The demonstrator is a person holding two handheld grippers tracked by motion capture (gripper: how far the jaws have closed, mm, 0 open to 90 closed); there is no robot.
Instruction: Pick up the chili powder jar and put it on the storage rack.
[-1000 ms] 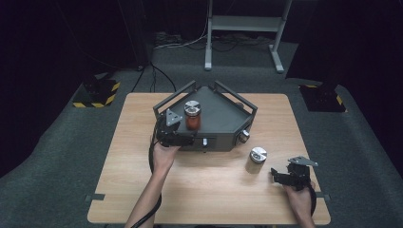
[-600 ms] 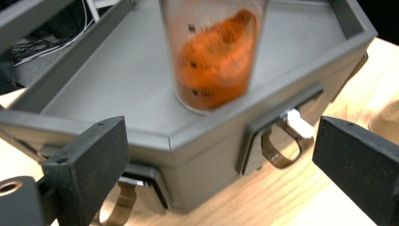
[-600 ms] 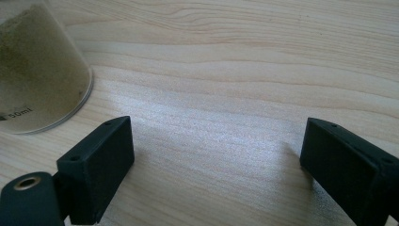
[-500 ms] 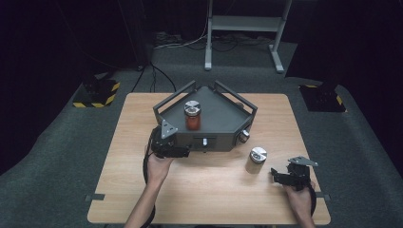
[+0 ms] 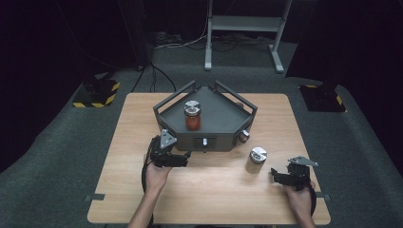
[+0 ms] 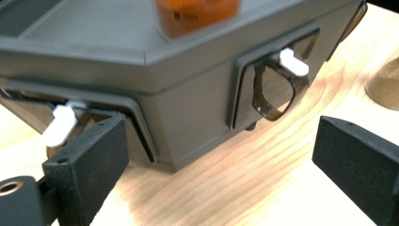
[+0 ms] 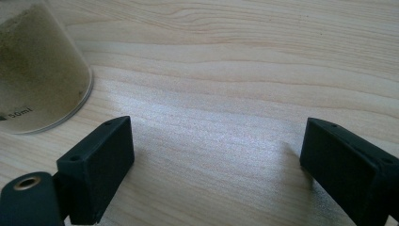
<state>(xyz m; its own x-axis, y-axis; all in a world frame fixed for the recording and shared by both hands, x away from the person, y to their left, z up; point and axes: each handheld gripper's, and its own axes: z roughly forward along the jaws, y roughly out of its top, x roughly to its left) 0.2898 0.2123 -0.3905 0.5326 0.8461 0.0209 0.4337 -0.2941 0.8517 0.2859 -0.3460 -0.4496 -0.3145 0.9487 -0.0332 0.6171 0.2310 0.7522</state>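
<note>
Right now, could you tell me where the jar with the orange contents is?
In the high view, the orange jar stands upright on the dark grey tray, left of centre, just beyond the left gripper.

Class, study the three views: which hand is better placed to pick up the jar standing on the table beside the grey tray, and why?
Right. The right gripper rests with jaws open close beside the jar on the table, which stands near its left jaw in its own view. The left gripper faces the grey tray instead.
</note>
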